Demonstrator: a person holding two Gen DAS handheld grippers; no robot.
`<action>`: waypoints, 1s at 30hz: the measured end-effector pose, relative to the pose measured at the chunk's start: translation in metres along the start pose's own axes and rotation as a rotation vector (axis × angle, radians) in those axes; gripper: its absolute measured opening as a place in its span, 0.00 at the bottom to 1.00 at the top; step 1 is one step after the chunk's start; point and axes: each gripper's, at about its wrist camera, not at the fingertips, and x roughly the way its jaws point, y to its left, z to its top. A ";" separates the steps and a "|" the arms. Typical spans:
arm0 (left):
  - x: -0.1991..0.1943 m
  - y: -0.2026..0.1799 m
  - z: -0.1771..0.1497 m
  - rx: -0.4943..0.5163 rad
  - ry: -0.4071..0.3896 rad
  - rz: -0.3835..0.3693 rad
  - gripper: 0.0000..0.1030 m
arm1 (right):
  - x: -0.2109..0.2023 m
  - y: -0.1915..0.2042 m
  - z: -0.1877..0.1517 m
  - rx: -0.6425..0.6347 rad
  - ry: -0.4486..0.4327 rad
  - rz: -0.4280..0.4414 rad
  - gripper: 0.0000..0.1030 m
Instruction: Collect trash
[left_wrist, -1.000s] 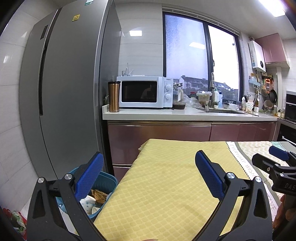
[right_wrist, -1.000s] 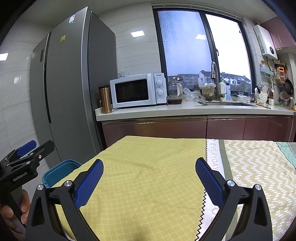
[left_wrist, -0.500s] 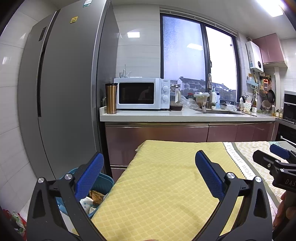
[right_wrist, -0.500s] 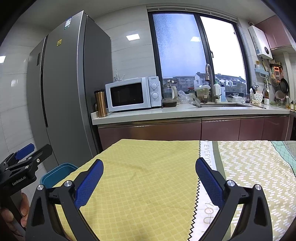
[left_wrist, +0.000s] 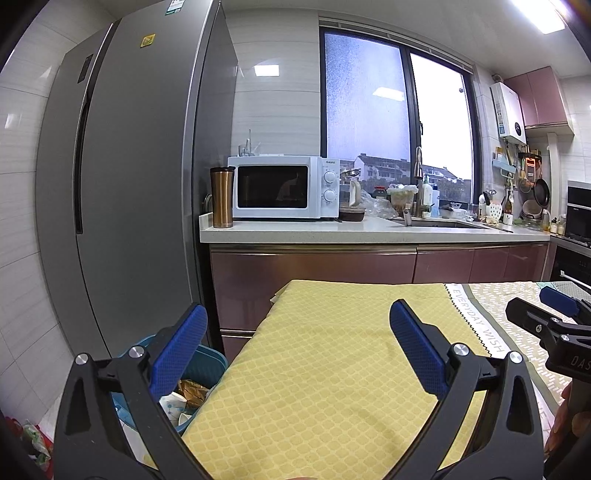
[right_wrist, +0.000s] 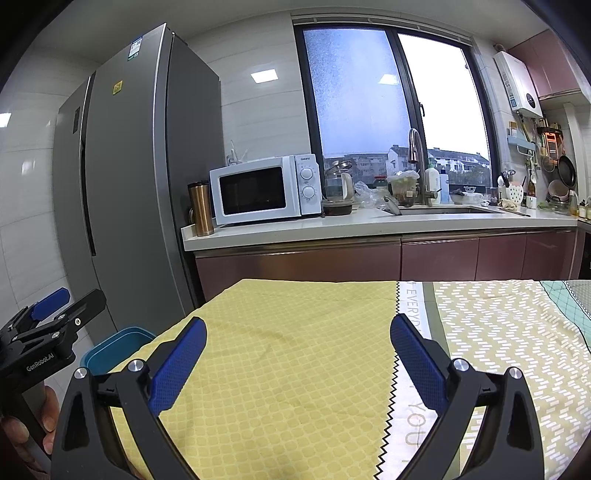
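My left gripper (left_wrist: 297, 326) is open and empty above the yellow tablecloth (left_wrist: 325, 369). My right gripper (right_wrist: 297, 343) is open and empty above the same cloth (right_wrist: 295, 350). A blue trash bin (left_wrist: 207, 363) stands on the floor left of the table, below my left finger, with crumpled paper and wrappers (left_wrist: 184, 395) inside. Its rim also shows in the right wrist view (right_wrist: 114, 345). No loose trash shows on the cloth. The left gripper shows at the left edge of the right wrist view (right_wrist: 51, 314), and the right one at the right edge of the left wrist view (left_wrist: 554, 310).
A grey fridge (left_wrist: 129, 184) stands at the left. A counter (left_wrist: 369, 230) behind the table carries a white microwave (left_wrist: 284, 186), a copper tumbler (left_wrist: 221, 197) and a sink with clutter. A patterned cloth (right_wrist: 498, 332) covers the table's right part.
Both cameras have tilted up a little, so the table and bin sit lower in view. Both grippers stay open and empty.
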 end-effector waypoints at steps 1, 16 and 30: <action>0.000 0.000 0.000 0.000 0.000 -0.001 0.95 | 0.000 0.000 0.000 0.000 0.000 0.000 0.93; 0.001 0.000 0.000 -0.002 -0.004 0.003 0.95 | -0.001 0.001 0.001 0.004 -0.003 -0.001 0.93; 0.000 -0.001 0.000 0.000 -0.006 0.002 0.95 | -0.001 0.003 0.000 0.008 0.000 -0.004 0.93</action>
